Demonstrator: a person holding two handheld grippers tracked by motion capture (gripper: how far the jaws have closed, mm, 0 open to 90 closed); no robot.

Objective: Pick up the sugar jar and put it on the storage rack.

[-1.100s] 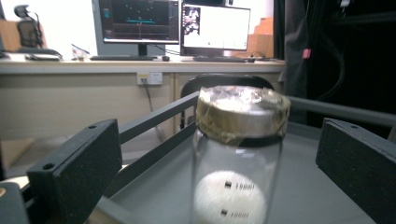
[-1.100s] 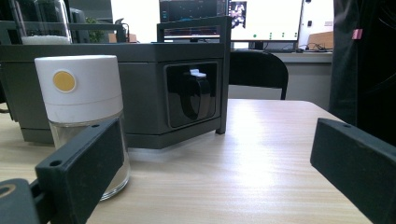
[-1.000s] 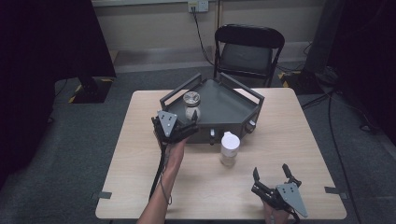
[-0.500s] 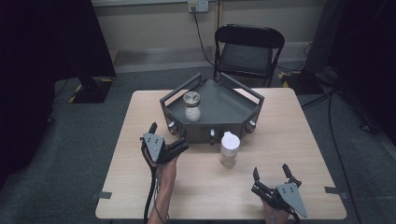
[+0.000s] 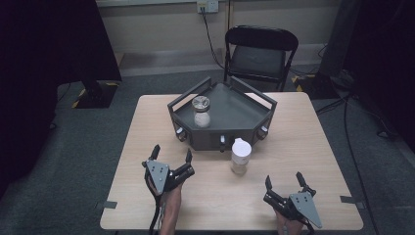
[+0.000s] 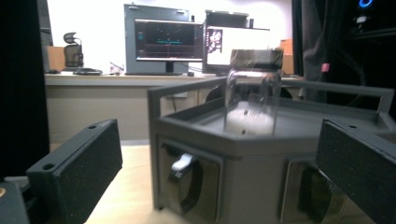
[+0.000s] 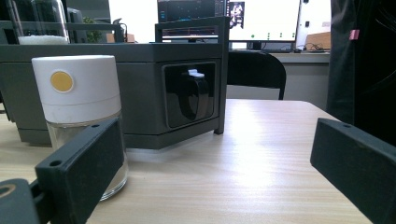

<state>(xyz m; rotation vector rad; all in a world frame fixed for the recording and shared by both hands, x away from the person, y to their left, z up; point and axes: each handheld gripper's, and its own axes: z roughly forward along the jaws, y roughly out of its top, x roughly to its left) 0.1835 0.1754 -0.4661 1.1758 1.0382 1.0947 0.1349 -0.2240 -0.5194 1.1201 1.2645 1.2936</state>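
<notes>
Taking the table's middle in the high view as the clock's hub, the left gripper (image 5: 171, 157) sits at about seven o'clock above the wooden table (image 5: 142, 142), its jaws spread wide with nothing between them. The right gripper (image 5: 284, 182) rests near five o'clock, close to the table's near edge, its jaws likewise spread and empty. The grey tray (image 5: 235, 115), a walled, angular box with round knobs on its front faces, stands at twelve o'clock. Inside it, toward its ten o'clock corner, a glass jar with a metal lid (image 5: 201, 110) stands upright, some white stuff at its bottom. In the left gripper view that jar (image 6: 252, 95) appears straight ahead, beyond the tray's front wall (image 6: 219, 140), well apart from the jaws. A white-capped jar (image 5: 241, 155) stands upright on the table just in front of the tray, at roughly four o'clock of the hub, between the two grippers; in the right gripper view it (image 7: 79, 112) stands near the left-hand jaw, whether touching cannot be told.
</notes>
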